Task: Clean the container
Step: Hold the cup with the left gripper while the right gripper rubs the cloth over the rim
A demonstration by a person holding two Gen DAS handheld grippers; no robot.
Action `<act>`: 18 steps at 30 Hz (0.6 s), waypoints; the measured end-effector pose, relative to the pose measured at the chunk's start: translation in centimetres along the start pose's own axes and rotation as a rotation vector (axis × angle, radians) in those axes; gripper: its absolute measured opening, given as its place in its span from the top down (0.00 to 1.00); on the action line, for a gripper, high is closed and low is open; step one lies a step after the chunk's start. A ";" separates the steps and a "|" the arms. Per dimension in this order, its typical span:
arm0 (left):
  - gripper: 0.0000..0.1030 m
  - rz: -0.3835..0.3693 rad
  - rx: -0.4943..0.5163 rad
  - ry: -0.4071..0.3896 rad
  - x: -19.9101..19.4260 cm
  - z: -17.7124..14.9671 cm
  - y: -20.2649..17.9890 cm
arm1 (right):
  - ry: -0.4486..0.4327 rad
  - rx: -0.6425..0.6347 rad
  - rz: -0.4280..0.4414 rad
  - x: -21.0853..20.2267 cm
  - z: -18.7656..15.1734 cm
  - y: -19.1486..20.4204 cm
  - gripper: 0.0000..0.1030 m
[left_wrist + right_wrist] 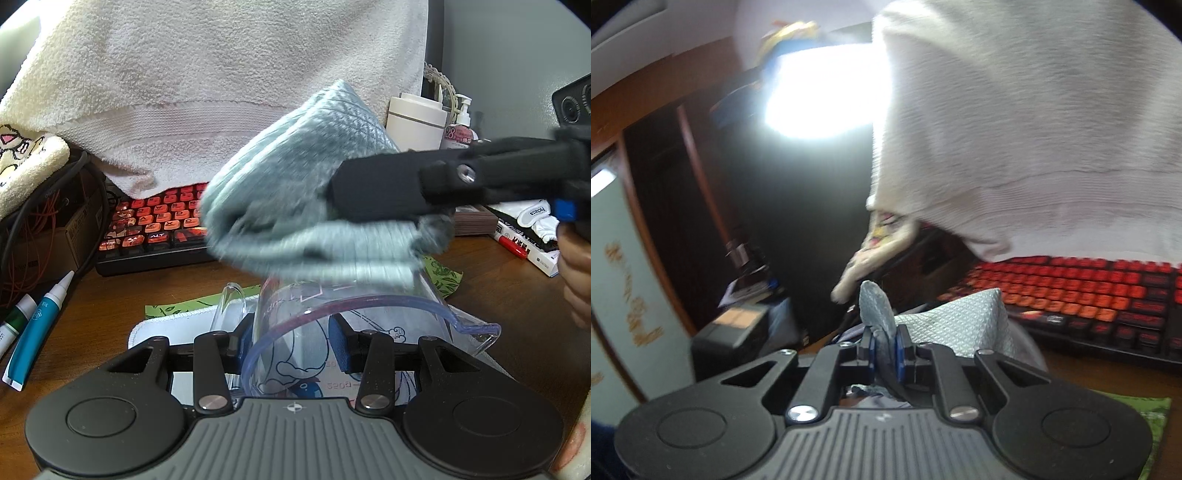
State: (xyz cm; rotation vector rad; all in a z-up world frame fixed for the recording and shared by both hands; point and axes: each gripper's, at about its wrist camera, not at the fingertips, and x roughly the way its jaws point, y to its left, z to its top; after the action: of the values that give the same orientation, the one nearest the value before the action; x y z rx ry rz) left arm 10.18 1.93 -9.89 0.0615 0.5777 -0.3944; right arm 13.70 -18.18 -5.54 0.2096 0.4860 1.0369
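Wrist views share keyboard (pixel 155 221), perhaps.

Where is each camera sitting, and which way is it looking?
Left wrist: sits on the left gripper, looking over its jaws closed on the clear container, toward the keyboard; the right gripper and a hand show.
Right wrist: sits on the right gripper, jaws pinching the grey cloth, facing a dark cabinet.
Both show: cloth, keyboard, hanging white towel.
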 end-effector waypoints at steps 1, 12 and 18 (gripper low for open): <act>0.59 0.000 0.000 0.000 0.0 0.0 0.0 | 0.005 -0.008 0.009 0.1 0.0 0.2 0.90; 0.59 0.000 0.000 0.000 0.1 0.0 0.2 | -0.064 -0.029 -0.201 -0.6 0.5 -1.2 0.92; 0.59 -0.001 -0.002 0.000 0.2 0.0 0.3 | -0.064 -0.009 -0.200 -0.7 0.3 -1.3 0.90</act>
State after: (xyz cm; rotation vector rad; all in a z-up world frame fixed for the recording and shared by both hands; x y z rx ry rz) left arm 10.41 2.14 -9.98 0.0593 0.5784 -0.3947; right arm 14.56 -19.46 -5.59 0.1816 0.4343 0.8347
